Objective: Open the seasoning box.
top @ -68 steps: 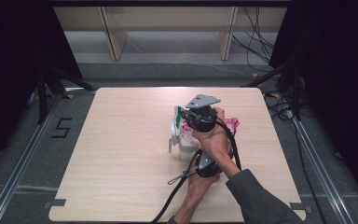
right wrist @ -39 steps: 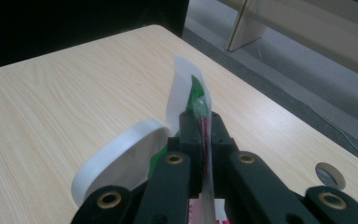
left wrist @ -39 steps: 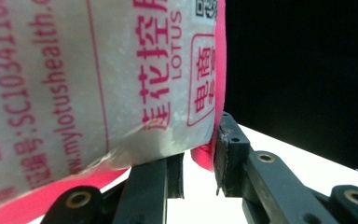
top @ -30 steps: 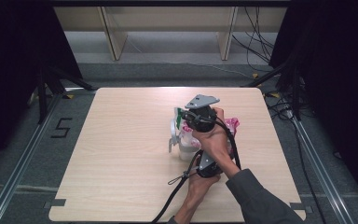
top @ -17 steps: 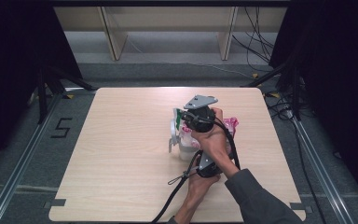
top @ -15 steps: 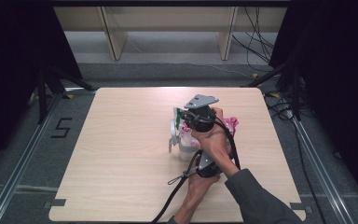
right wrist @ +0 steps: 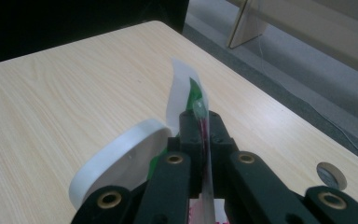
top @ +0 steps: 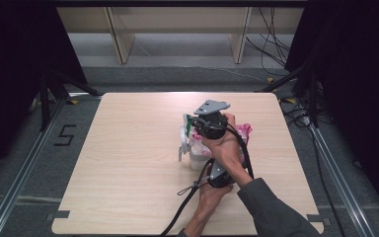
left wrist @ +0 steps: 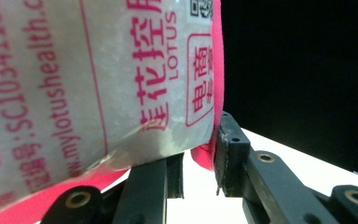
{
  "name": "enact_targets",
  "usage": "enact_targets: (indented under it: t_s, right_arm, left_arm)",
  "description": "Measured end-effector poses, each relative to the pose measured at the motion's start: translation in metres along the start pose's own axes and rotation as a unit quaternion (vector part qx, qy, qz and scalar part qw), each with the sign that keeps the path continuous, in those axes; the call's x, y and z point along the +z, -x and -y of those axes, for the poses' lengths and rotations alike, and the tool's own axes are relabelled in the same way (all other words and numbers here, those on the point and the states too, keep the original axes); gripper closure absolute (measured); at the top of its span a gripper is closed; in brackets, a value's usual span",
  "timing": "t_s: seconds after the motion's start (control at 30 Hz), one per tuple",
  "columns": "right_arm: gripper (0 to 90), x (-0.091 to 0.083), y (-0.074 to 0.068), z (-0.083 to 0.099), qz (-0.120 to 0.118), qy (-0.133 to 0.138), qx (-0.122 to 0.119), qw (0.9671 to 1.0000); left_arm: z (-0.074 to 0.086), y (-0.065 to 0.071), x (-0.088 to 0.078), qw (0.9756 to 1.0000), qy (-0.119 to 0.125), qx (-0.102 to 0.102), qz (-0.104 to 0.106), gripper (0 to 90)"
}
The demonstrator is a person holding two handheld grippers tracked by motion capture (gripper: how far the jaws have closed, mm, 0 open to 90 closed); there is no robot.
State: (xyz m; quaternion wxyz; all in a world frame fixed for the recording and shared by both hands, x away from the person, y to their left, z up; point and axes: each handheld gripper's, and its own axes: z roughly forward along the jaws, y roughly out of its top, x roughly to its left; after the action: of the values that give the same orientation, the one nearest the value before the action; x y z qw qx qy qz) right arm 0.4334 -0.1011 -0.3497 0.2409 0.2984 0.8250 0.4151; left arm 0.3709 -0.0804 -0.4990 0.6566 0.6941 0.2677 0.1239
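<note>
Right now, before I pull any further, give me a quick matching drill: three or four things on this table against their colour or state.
Things:
1. right gripper
2. left gripper
3. white lid
4. packet

States:
a. pink-edged, red print
b. round, tilted up beside the jaws
c. shut on a thin film strip
d. pinching the packet's lower corner

Pairs: 1-c, 2-d, 3-b, 4-a

The right gripper [right wrist: 204, 135] is seen with its black jaws clamped together on a thin white film flap [right wrist: 184, 95] with green print. A white round lid [right wrist: 121, 161] lies just left, above the wooden table [right wrist: 65, 93].
</note>
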Motion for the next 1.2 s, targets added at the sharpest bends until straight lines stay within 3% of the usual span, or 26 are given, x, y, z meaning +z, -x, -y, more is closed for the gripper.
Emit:
enact_targets:
  t_s: [0.03,0.1,0.13,0.2,0.23,0.27,0.3,0.33,0.37,0.4,0.43,0.47,0.5,0.53,0.57,0.6,0.63,0.73,0.77,0.87,0.97,1.1,1.2]
  right_arm:
    - [89.1,0.0010,0.0005,0.0001,0.002,0.012,-0.001,0.9999]
    - [89.1,0.0014,-0.0006,0.0006,0.000,0.005,0.002,1.0000]
    - [89.1,0.0018,0.0001,0.0003,0.000,0.001,-0.007,1.0000]
    - [89.1,0.0010,-0.0002,-0.0003,0.001,0.005,0.001,1.0000]
    - [89.1,0.0018,-0.0001,-0.0002,0.003,0.011,0.005,0.9999]
    - [89.1,0.0026,0.0004,0.0004,0.002,0.005,-0.002,1.0000]
    - [89.1,0.0044,-0.0008,0.0011,0.006,0.004,-0.006,1.0000]
    - [89.1,0.0039,-0.0014,0.0004,0.001,-0.004,-0.009,0.9999]
    - [89.1,0.0038,-0.0011,-0.0001,0.001,0.002,-0.011,0.9999]
    - [89.1,0.0029,-0.0013,-0.0004,0.002,0.007,0.002,1.0000]
    - [89.1,0.0022,-0.0015,-0.0003,-0.002,0.002,0.009,1.0000]
    - [89.1,0.0044,-0.0006,0.0003,0.004,0.007,-0.007,0.9999]
    - [89.1,0.0040,-0.0032,0.0004,0.001,-0.003,0.004,1.0000]
    - [89.1,0.0040,-0.0017,-0.0004,0.001,-0.002,-0.009,1.0000]
    - [89.1,0.0042,-0.0020,-0.0004,0.004,0.005,-0.003,1.0000]
    - [89.1,0.0041,-0.0013,-0.0007,0.003,0.008,-0.002,1.0000]
    - [89.1,0.0031,-0.0004,-0.0009,-0.001,0.002,0.000,1.0000]
    - [89.1,0.0041,-0.0018,-0.0007,0.005,0.006,-0.001,1.0000]
    - [89.1,0.0034,-0.0035,-0.0006,0.003,0.005,0.014,0.9999]
    - [89.1,0.0051,-0.0006,0.0002,0.001,0.001,-0.011,0.9999]
    - [89.1,0.0047,-0.0017,-0.0002,0.002,0.006,-0.003,1.0000]
    - [89.0,0.0049,-0.0013,0.0003,0.002,-0.003,-0.009,1.0000]
    - [89.1,0.0050,-0.0003,0.0006,0.003,0.009,-0.007,0.9999]
  left_arm:
    - [0.0002,0.0003,0.0014,1.0000,0.001,-0.004,-0.003,75.0]
    - [0.0006,-0.0028,-0.0022,0.9996,-0.018,0.022,0.007,75.0]
    - [0.0013,0.0033,0.0033,0.9995,0.020,-0.023,0.004,75.0]
    - [-0.0006,-0.0016,-0.0001,0.9999,-0.007,0.008,-0.005,75.1]
    - [0.0000,0.0006,0.0011,1.0000,0.003,-0.008,-0.001,75.0]
    - [0.0004,-0.0002,0.0002,1.0000,-0.003,-0.001,0.002,75.0]
    - [0.0004,-0.0031,-0.0031,0.9996,-0.018,0.019,0.011,75.0]
    - [0.0007,0.0029,0.0022,0.9995,0.019,-0.026,0.005,75.1]
    - [0.0000,0.0020,0.0021,0.9995,0.020,-0.023,0.004,75.1]
    - [-0.0003,-0.0011,0.0006,1.0000,0.004,-0.005,-0.001,75.1]
    - [-0.0002,-0.0014,0.0003,1.0000,0.000,-0.003,-0.001,75.2]
    - [-0.0005,-0.0039,-0.0034,0.9996,-0.018,0.019,0.010,75.2]
    - [0.0002,0.0021,0.0019,0.9995,0.019,-0.023,0.006,75.1]
    - [-0.0003,0.0020,0.0020,0.9995,0.020,-0.024,0.006,75.1]
    - [-0.0006,0.0015,0.0014,0.9996,0.017,-0.021,0.006,75.1]
    - [-0.0006,-0.0013,-0.0006,1.0000,0.001,-0.004,0.003,75.1]
    - [-0.0001,0.0018,0.0019,0.9995,0.019,-0.023,0.006,75.2]
    - [-0.0003,0.0022,0.0020,0.9994,0.021,-0.026,0.007,75.2]
    - [-0.0003,0.0015,0.0012,0.9997,0.016,-0.019,0.005,75.2]
    - [0.0003,0.0025,0.0017,0.9996,0.019,-0.022,0.006,75.1]
    - [-0.0004,0.0013,0.0008,0.9997,0.016,-0.016,0.005,75.2]
    - [0.0003,0.0022,0.0022,0.9996,0.019,-0.021,0.005,75.2]
    - [0.0012,0.0023,0.0025,0.9995,0.019,-0.025,0.006,75.2]
